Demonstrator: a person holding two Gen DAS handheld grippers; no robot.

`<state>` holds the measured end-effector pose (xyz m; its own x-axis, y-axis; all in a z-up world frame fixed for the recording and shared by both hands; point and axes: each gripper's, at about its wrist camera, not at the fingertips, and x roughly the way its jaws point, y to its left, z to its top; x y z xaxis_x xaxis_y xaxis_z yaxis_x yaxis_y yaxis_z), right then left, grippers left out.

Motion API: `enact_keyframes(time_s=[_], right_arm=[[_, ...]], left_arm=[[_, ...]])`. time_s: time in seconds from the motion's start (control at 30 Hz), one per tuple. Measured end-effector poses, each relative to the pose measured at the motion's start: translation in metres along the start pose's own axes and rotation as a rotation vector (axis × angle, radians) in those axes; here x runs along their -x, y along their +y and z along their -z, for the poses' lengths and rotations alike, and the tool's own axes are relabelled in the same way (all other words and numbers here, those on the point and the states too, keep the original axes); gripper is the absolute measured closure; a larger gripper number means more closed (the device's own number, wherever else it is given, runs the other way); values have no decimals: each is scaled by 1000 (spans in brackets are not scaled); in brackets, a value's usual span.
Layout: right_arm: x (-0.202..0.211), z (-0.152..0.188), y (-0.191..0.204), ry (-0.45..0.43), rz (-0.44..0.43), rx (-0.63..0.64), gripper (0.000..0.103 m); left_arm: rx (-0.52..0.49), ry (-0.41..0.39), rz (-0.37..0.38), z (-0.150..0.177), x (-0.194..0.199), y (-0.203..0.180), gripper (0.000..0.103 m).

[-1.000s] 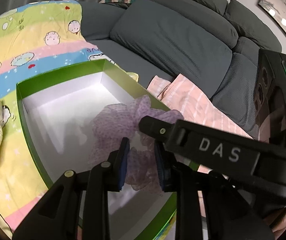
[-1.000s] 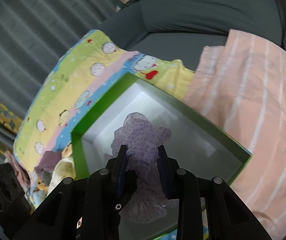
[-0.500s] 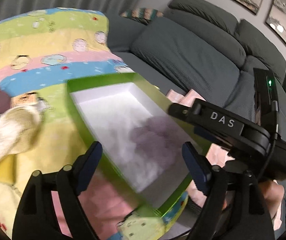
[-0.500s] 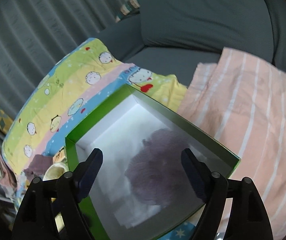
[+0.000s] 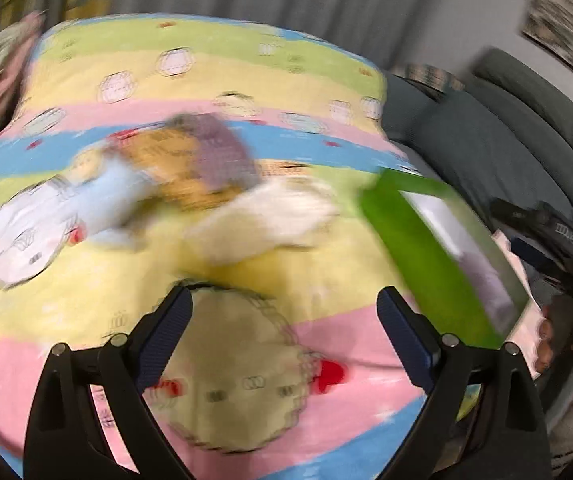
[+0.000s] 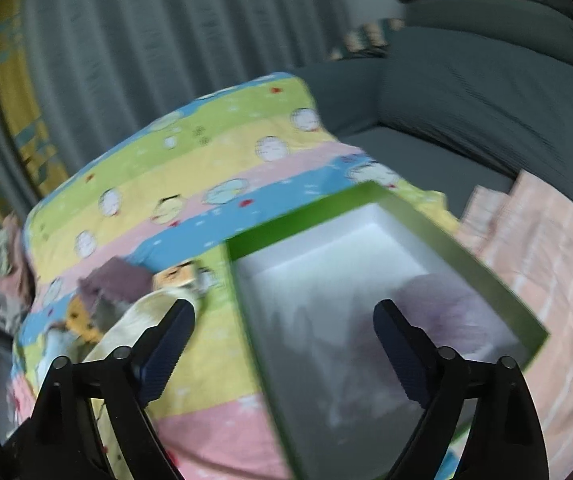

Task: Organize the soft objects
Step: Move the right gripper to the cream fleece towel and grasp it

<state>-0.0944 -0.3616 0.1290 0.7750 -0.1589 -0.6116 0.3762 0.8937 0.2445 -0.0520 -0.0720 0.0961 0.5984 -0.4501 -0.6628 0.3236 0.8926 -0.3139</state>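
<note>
The lilac ruffled cloth (image 6: 442,312) lies loose in the far right corner of the green box (image 6: 482,264), slumped on the white floor where I let it fall, so that piece is put away and nothing holds it. The box sits open-topped on the cartoon-print quilt (image 6: 214,152), close enough to the pile that each trip is short. My right gripper (image 6: 282,322) hangs above the box's near left wall with its jaws spread wide and nothing between them; they have just been opening, which is how the cloth came free. My left gripper (image 5: 284,308) has its jaws just as far apart and just as bare, having opened in the same stroke, since the two of us carried the floppy thing together. It now looks out over the quilt, with the box off at its right edge and the unsorted heap ahead: a cream fuzzy piece (image 5: 270,216) nearest the box, then a mauve cloth (image 5: 218,152) lying over an orange-brown one (image 5: 170,172), and a pale blue garment (image 5: 98,204) furthest left. The view is smeared, so I cannot tell how they overlap. I judge the cream piece my likely next pick, being closest, and soft enough to need a deep bite
</note>
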Motion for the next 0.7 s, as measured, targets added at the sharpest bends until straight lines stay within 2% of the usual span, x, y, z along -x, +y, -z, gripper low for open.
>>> enact_keyframes(time_s=[0.2, 0.3, 0.4, 0.47, 0.57, 0.7], right_arm=[[-10, 12, 50, 40, -134, 85, 10], [-25, 21, 77, 109, -237, 112, 10], [-42, 29, 102, 177, -280, 141, 10], [-54, 34, 118, 214, -281, 154, 10], [-83, 39, 139, 273, -265, 185, 10], [-117, 34, 146, 299, -209, 162, 10]], left_arm=[[135, -5, -103, 14, 0, 57, 10], [200, 14, -127, 20, 1, 75, 10], [223, 20, -153, 22, 3, 84, 10], [245, 13, -164, 24, 7, 90, 10], [278, 14, -141, 22, 11, 97, 10], [300, 10, -142, 21, 14, 103, 10]])
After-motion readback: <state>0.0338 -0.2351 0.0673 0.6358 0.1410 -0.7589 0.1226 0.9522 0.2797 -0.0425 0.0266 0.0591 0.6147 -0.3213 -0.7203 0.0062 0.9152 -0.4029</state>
